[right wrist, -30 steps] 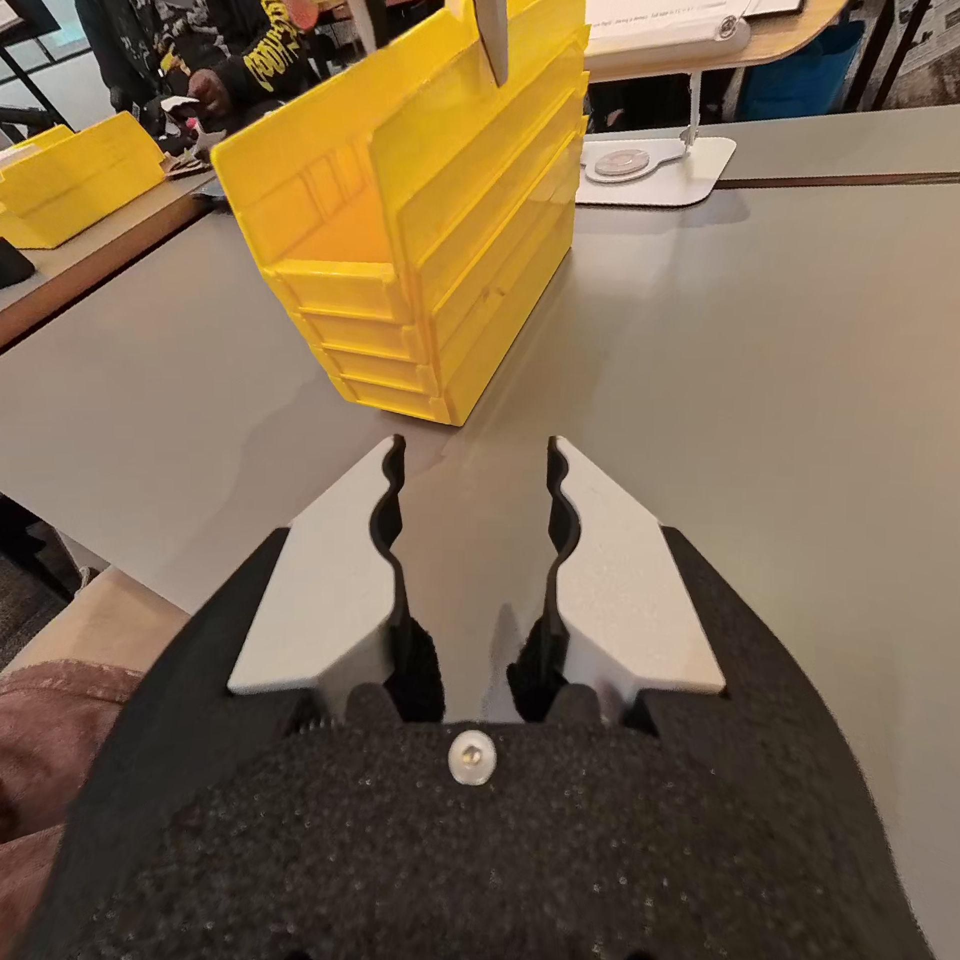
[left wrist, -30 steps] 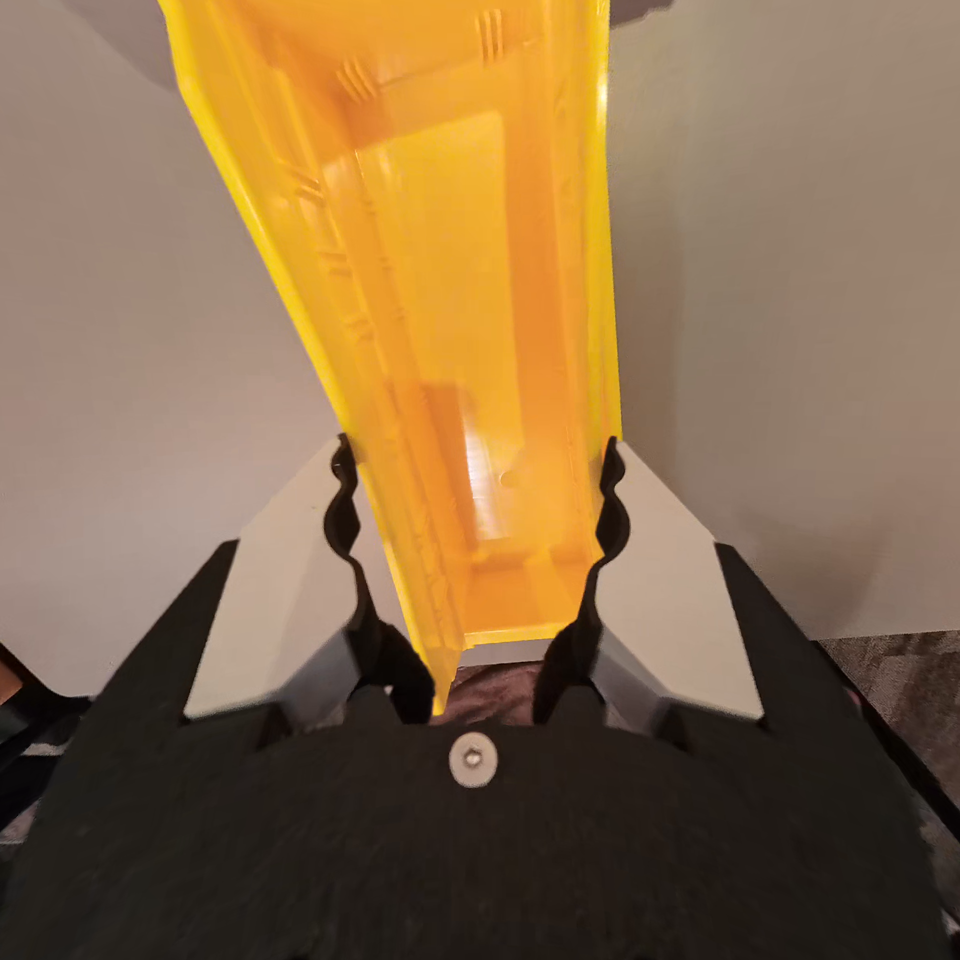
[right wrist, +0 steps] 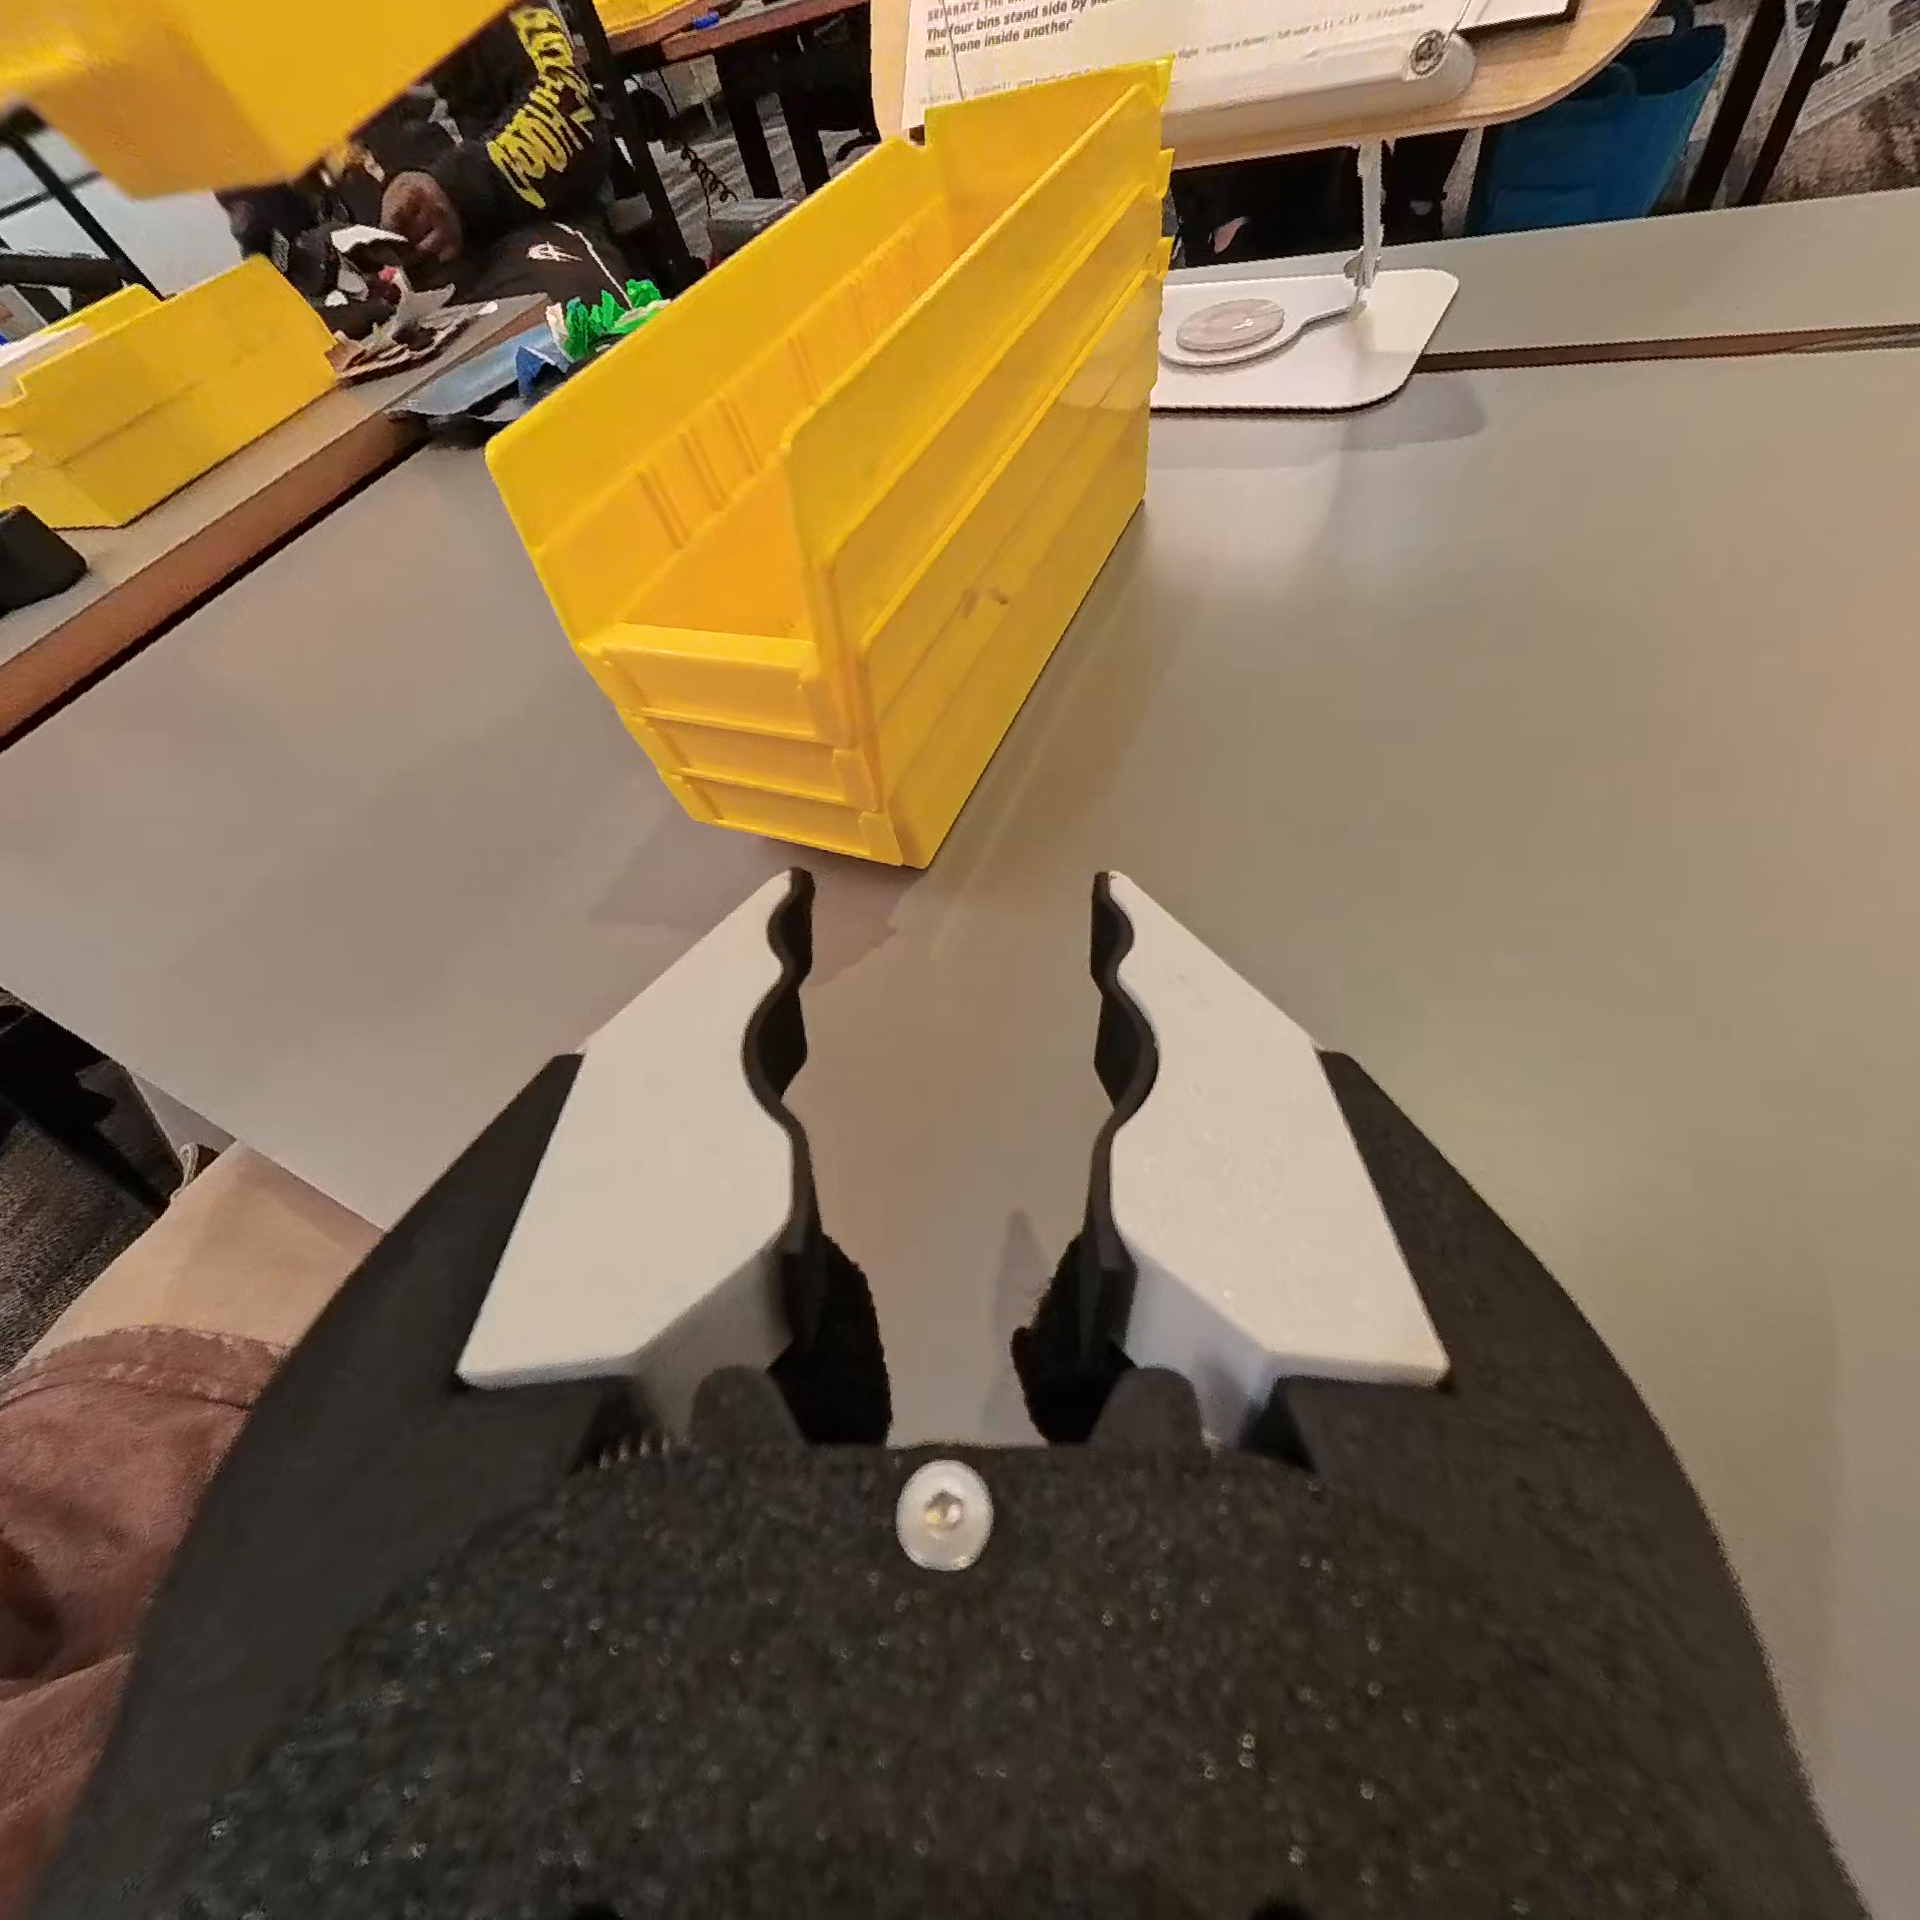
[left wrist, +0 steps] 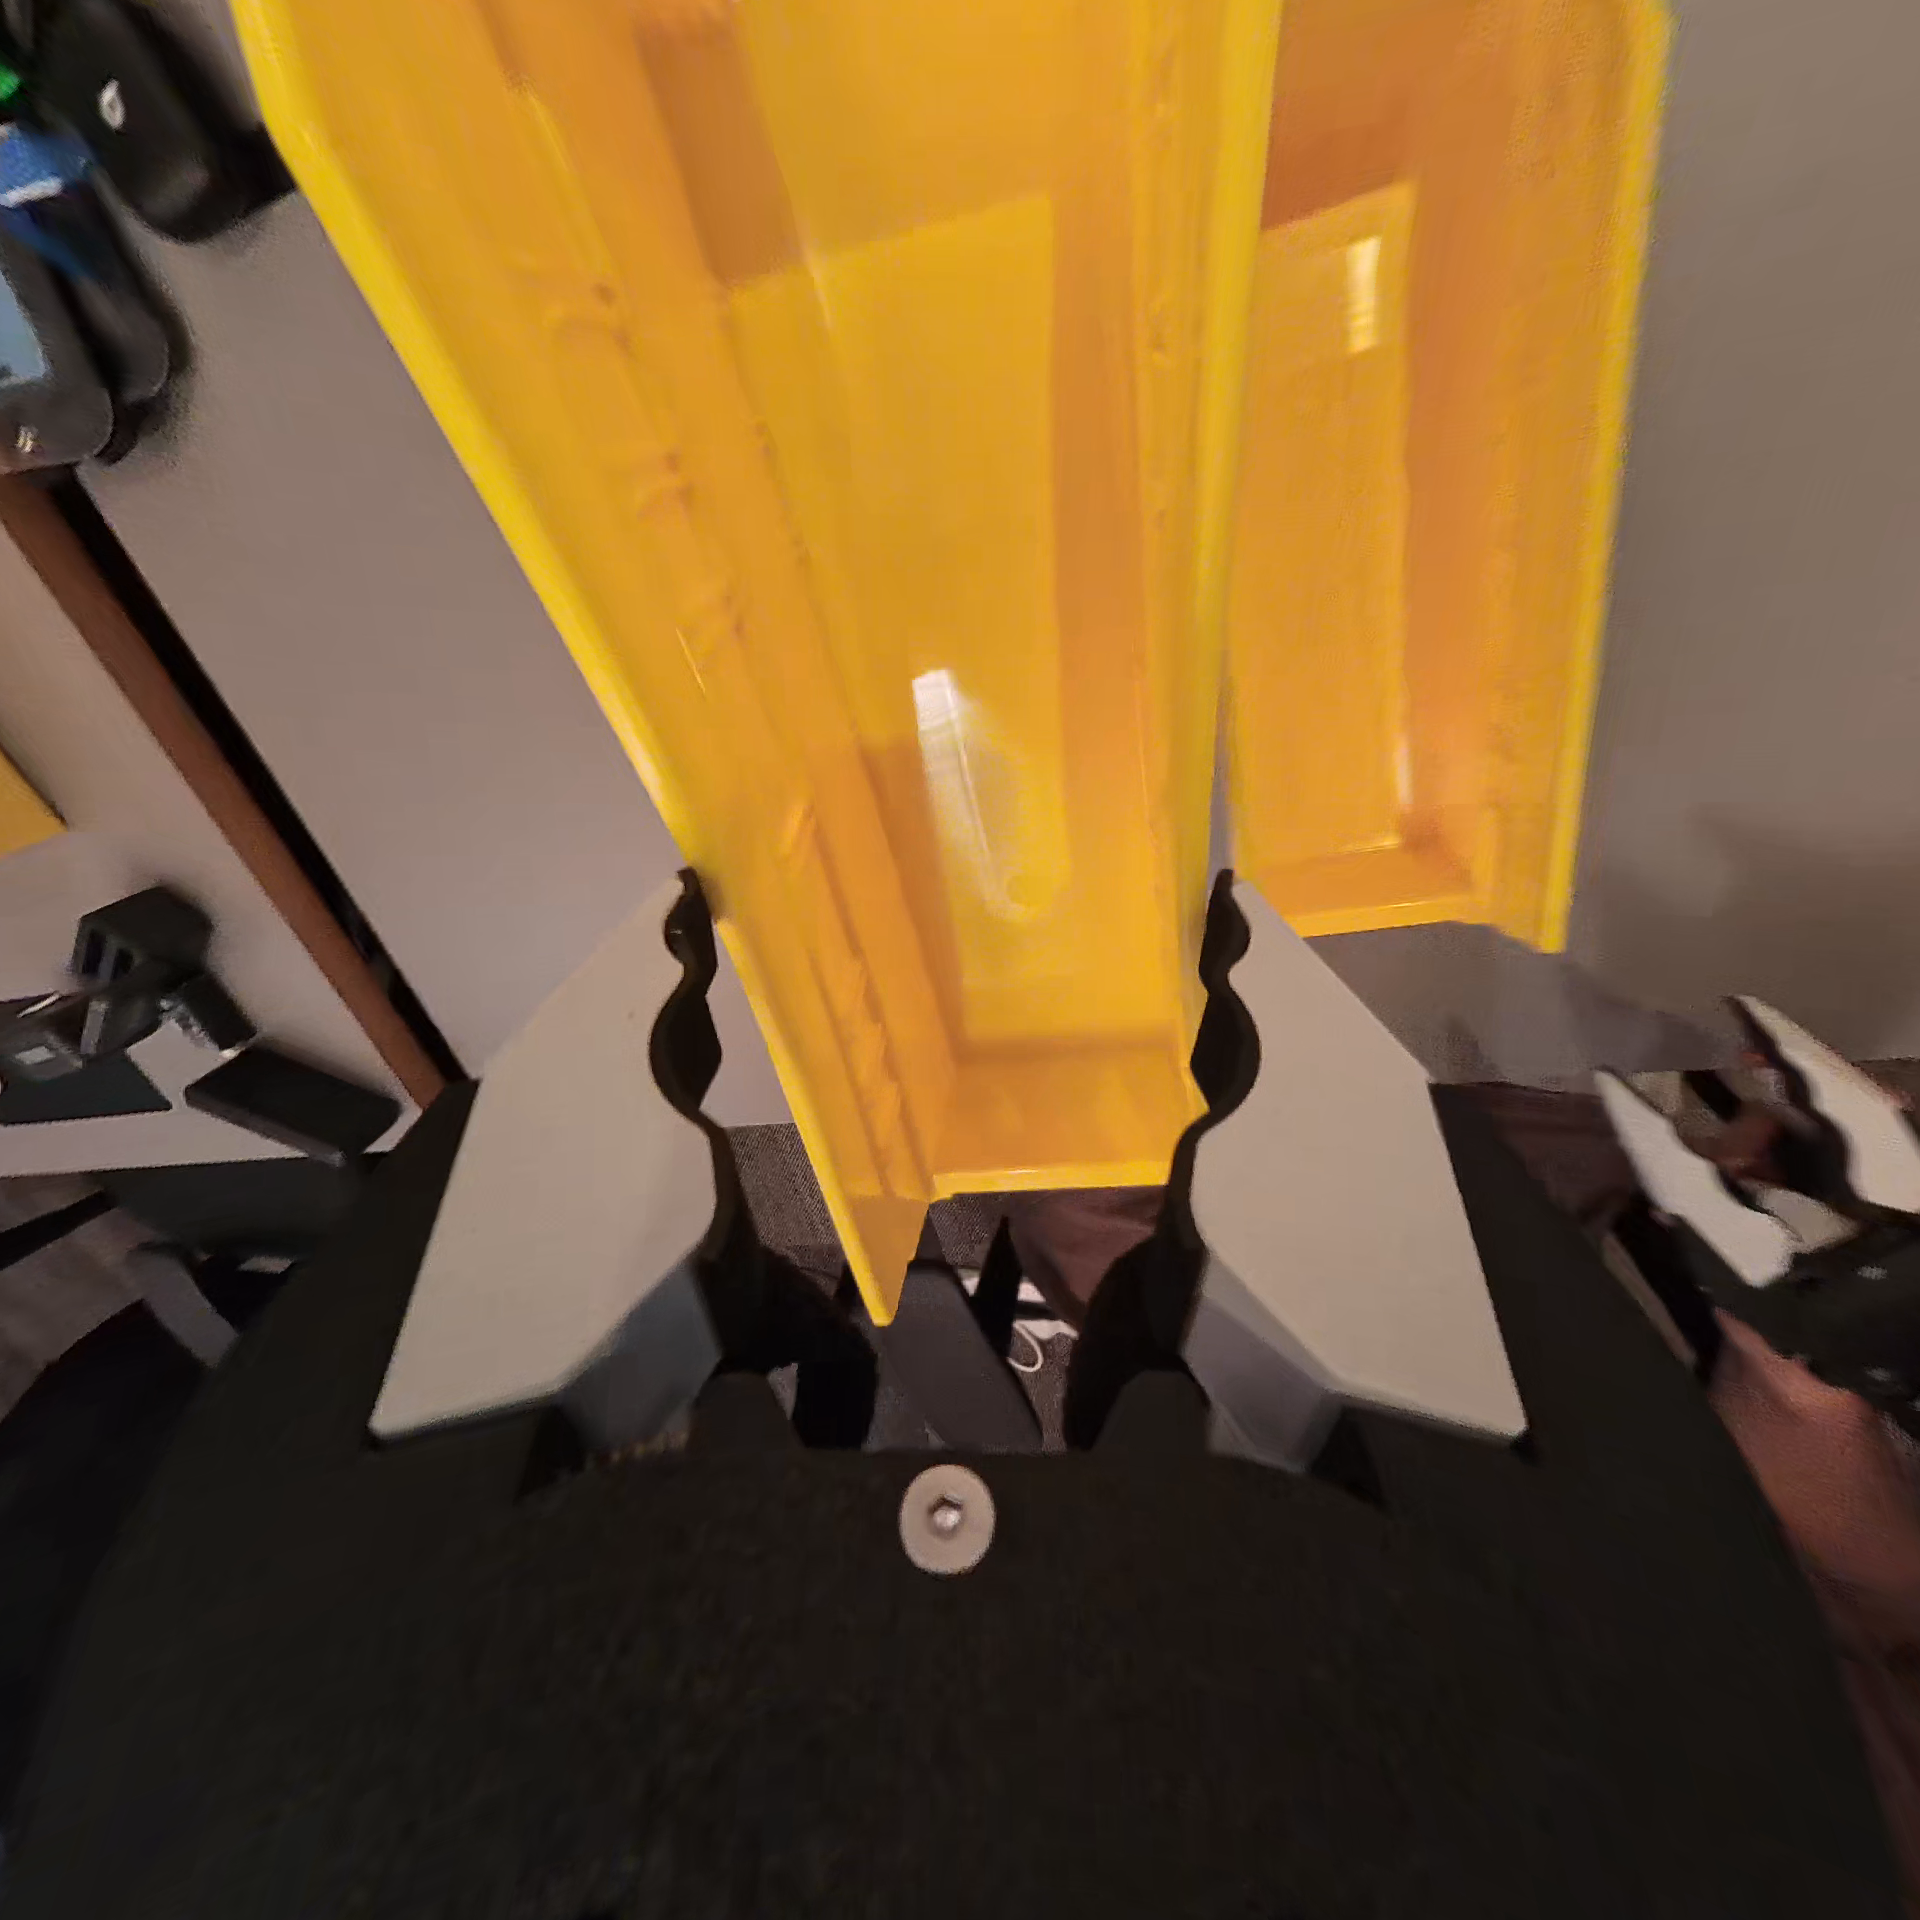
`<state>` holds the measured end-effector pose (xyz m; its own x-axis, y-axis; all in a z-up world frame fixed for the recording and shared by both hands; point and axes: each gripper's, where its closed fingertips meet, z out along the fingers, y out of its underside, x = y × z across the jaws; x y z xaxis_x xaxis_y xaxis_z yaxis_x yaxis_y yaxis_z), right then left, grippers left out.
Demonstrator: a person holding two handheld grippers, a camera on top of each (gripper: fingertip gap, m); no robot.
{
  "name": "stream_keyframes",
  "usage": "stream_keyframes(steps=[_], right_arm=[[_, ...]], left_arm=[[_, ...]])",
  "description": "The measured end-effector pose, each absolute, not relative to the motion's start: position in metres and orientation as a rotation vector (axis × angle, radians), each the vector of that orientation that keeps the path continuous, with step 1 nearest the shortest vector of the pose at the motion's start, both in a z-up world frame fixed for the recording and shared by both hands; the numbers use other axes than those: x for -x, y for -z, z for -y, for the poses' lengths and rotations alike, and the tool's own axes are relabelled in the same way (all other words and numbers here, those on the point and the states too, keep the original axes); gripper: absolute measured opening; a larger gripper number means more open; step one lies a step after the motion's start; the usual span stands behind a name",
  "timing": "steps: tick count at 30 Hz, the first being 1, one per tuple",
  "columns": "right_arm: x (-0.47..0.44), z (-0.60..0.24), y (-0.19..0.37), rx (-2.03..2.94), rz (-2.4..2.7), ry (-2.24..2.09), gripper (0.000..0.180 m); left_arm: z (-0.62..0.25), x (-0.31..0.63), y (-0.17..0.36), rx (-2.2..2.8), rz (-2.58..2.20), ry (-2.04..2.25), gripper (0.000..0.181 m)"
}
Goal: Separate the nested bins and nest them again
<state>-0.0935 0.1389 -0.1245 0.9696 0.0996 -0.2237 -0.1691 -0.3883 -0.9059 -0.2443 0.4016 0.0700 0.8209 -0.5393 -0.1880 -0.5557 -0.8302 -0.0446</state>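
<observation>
Left gripper (left wrist: 951,894) clamps the lifted bin (left wrist: 935,520) across its end walls; right gripper (right wrist: 951,894) empty, jaws apart. Bin appears light, rigid, slick: grip the rim.

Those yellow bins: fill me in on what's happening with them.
The left claw is shut on one yellow bin, held up off the grey table. Three more bins, the nested stack, sit on that table. The right claw is open and empty, just short of the stack's near end.
</observation>
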Motion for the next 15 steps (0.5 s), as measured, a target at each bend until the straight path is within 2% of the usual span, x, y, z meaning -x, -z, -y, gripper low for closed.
stream_keyframes(steps=[3,8,15], right_arm=[[0.094,-0.138,0.125,1.951,-0.046,-0.285,0.054],[0.098,-0.138,0.127,1.953,-0.023,-0.283,0.054],[0.094,-0.138,0.13,1.962,-0.044,-0.294,0.054]], left_arm=[[-0.42,0.295,-0.042,2.944,-0.754,-0.266,0.092],[-0.444,0.364,0.036,3.0,-0.661,-0.328,0.091],[-0.449,0.403,0.12,3.089,-0.652,-0.287,0.093]])
